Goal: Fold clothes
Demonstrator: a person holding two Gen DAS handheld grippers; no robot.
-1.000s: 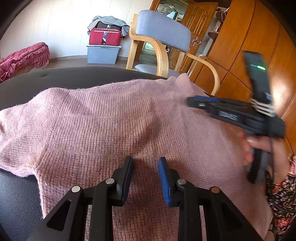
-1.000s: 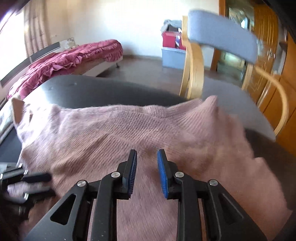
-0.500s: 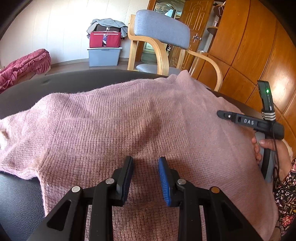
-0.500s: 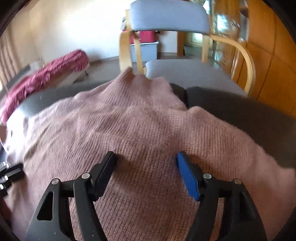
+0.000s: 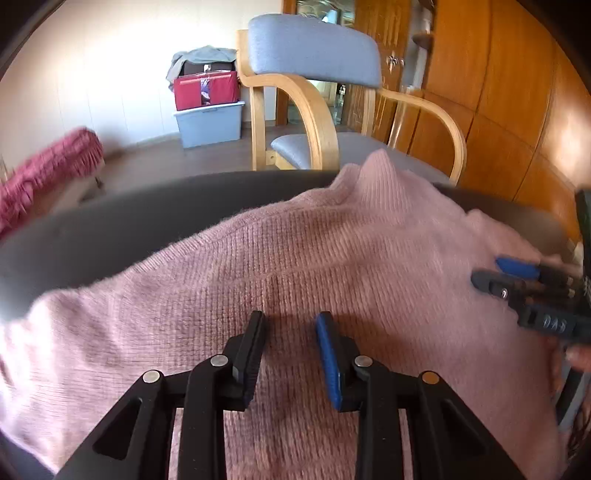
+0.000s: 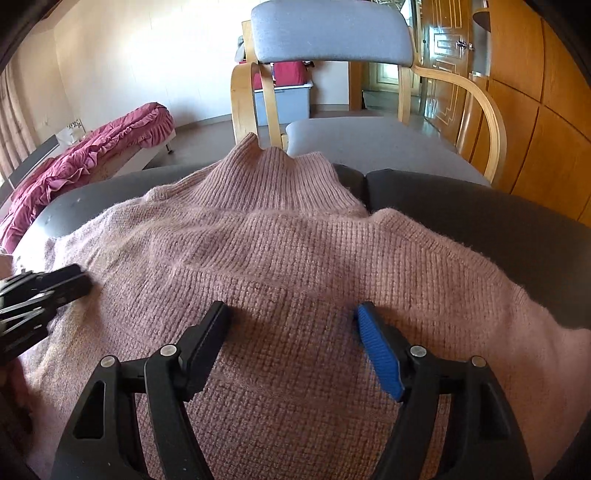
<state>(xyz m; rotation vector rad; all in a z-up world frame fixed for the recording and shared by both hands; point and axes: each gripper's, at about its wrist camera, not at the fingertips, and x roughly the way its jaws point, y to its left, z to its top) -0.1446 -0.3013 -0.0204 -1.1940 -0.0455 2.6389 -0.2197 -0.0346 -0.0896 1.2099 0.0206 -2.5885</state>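
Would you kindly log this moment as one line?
task: fold clothes | pink sweater: flat on dark table | left gripper: open, empty | right gripper: jaws opening, nothing held

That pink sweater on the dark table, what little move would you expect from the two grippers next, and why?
Probably the right gripper lowers and pinches the knit beneath it. Its jaws are opening, nothing between them, over the pink sweater, which lies spread flat on the dark table with its collar toward the chair. The left gripper hovers over the sweater too, jaws narrowly apart and empty, so no fold has begun.

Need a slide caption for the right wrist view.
Right gripper, jaws opening, empty, above pink sweater on dark table.
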